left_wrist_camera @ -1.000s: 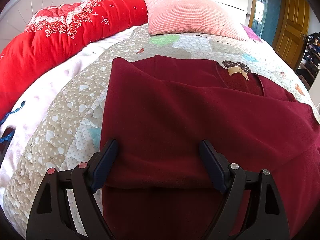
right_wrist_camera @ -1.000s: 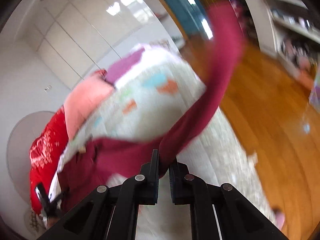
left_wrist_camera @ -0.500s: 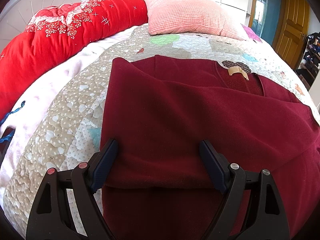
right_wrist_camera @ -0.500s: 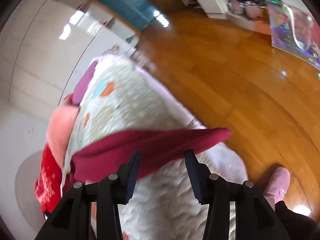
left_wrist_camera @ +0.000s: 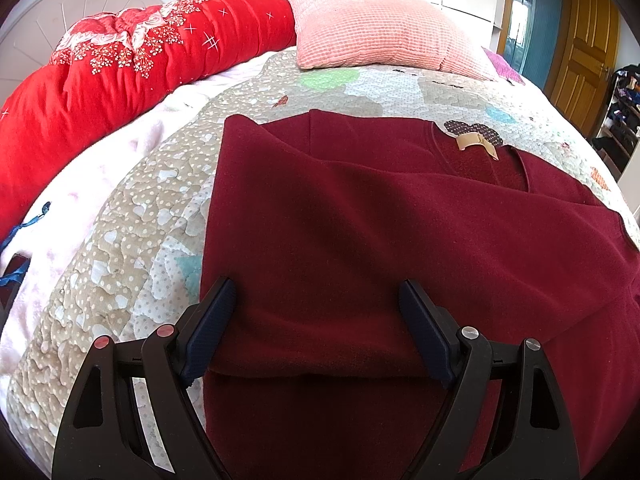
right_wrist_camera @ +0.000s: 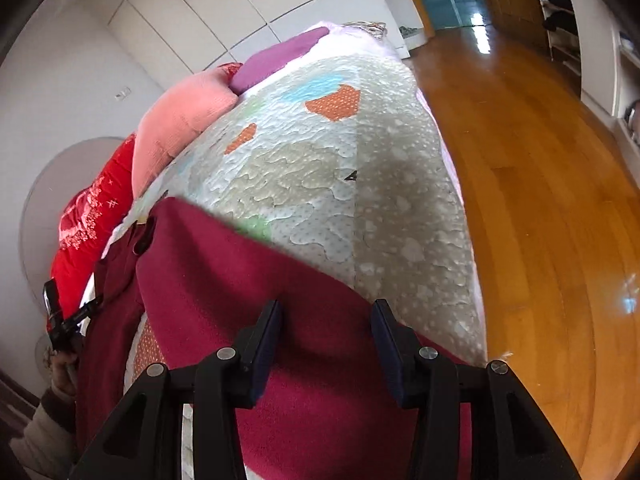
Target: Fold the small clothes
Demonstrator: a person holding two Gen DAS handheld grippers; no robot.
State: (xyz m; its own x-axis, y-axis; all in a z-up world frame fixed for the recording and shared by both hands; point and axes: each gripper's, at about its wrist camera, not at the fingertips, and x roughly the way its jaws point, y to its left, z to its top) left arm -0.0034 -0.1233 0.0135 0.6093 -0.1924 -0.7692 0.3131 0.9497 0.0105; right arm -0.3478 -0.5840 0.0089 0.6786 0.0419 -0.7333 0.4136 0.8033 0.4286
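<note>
A dark red sweater (left_wrist_camera: pixel 360 240) lies on the quilted bed, its left side folded over the body, neck label (left_wrist_camera: pixel 476 144) toward the pillows. My left gripper (left_wrist_camera: pixel 316 312) is open and empty, its jaws wide over the lower part of the folded sleeve edge. In the right wrist view the sweater's right sleeve (right_wrist_camera: pixel 240 280) lies spread across the quilt, and my right gripper (right_wrist_camera: pixel 326 328) is open just above it, holding nothing. The left gripper (right_wrist_camera: pixel 60 320) shows at the far left of that view.
A patchwork quilt (left_wrist_camera: pixel 140 208) covers the bed. A pink pillow (left_wrist_camera: pixel 376 24) and a rolled red duvet (left_wrist_camera: pixel 120 72) lie at the head. The bed's right edge drops to a wooden floor (right_wrist_camera: pixel 540 200), with shelves (right_wrist_camera: pixel 600 40) beyond.
My right gripper opened and let go of the sleeve, which dropped from the air onto the quilt. The right camera swung down toward the bed. The left gripper has not moved.
</note>
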